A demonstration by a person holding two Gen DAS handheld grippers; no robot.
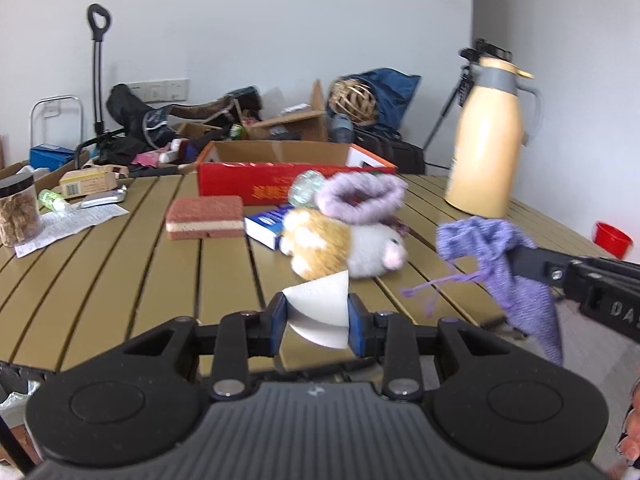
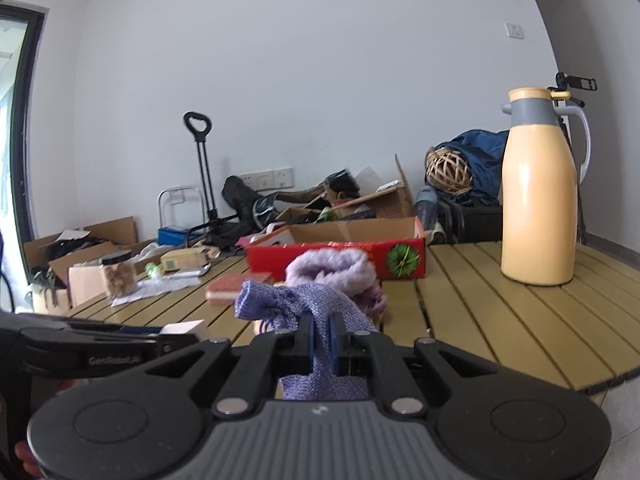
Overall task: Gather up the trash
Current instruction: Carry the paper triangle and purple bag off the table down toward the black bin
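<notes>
1. The left gripper (image 1: 318, 312) is clenched on a folded piece of white paper (image 1: 320, 308) – the sheet is pinched between its blue pads, just above the near edge of the slatted table (image 1: 120, 264).
2. The right gripper (image 2: 321, 342) is clenched on a purple knitted pouch (image 2: 304, 304); the cloth bunches above the jaws and hangs below them. In the left wrist view the same pouch (image 1: 492, 248) dangles at the right, loose drawstrings trailing toward the table.
3. Just beyond the paper lies a plush toy (image 1: 344, 244), orange and white with a pink snout, on its side near the middle of the table.
4. A fluffy lilac ring (image 1: 362, 198) sits right behind the toy, and a blue and white box (image 1: 266, 224) touches the toy's left side.
5. A pink sponge (image 1: 206, 216) lies left of that box.
6. A red cardboard box (image 1: 256, 184) stands open at the far side – a tan thermos jug (image 1: 490, 144) stands upright at far right.
7. At the far left are a jar (image 1: 18, 212) and a printed leaflet (image 1: 72, 224)
</notes>
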